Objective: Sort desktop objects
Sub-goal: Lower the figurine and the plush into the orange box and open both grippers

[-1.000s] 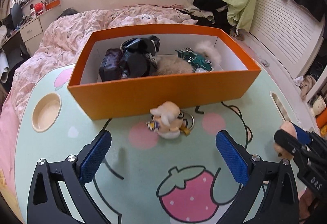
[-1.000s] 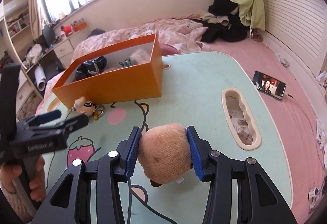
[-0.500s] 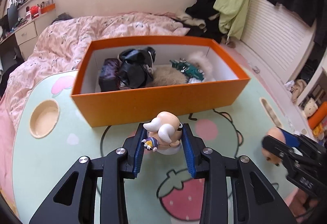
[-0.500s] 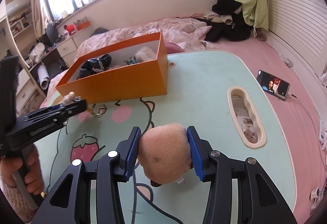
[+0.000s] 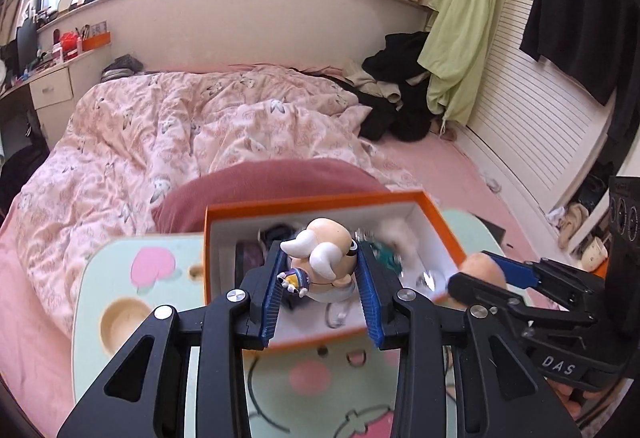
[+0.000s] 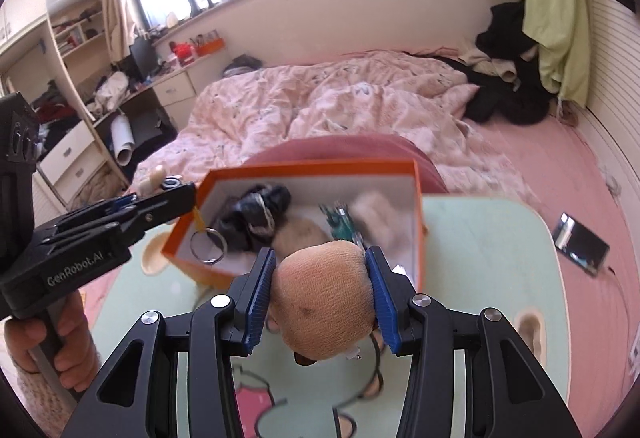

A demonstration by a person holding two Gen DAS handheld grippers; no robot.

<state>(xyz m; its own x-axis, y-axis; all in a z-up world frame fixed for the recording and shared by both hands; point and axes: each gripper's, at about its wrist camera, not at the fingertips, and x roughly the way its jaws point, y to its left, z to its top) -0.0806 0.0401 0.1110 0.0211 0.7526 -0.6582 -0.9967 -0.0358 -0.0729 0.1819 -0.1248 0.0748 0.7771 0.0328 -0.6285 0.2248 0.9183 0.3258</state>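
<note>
Your left gripper (image 5: 319, 276) clamps the toy figure (image 5: 322, 258) and your right gripper (image 6: 320, 292) the plush ball (image 6: 322, 312), both held above the orange box (image 6: 416, 198); dropping them in remains.

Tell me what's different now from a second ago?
The left tool closed on the little figure, which lay on the table by the orange box, and lifted it over the box, its key ring dangling. The right tool carried its tan plush ball up to the box too. The box's contents stayed put, and the right tool's grip stayed shut.
</note>
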